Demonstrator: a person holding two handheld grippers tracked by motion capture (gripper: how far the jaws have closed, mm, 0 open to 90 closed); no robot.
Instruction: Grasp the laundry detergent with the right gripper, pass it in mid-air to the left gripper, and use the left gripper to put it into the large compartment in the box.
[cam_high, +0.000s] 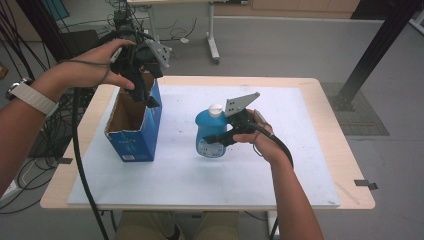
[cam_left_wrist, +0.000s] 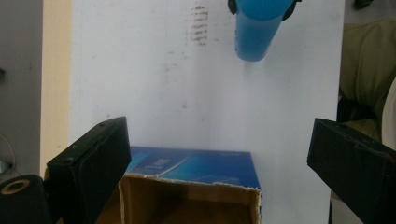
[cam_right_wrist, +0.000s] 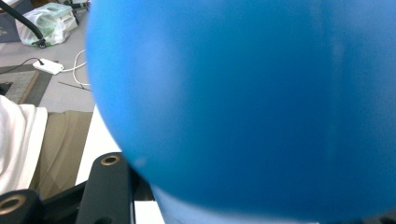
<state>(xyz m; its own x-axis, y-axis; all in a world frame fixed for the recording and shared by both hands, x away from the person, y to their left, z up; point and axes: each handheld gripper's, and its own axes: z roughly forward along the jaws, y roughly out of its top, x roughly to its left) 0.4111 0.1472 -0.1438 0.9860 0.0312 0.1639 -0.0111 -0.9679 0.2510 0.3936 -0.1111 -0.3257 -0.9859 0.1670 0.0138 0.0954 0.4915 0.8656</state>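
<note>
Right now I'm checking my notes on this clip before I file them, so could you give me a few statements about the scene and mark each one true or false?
1. The right gripper is shut on the blue bottle. True.
2. The blue bottle has a red cap. False: its cap is white.
3. The left gripper has its jaws open above the cardboard box. True.
4. The cardboard box is closed with a lid. False: its top is open, showing the brown inside.
5. The box stands on a white mat that covers the wooden table. True.
</note>
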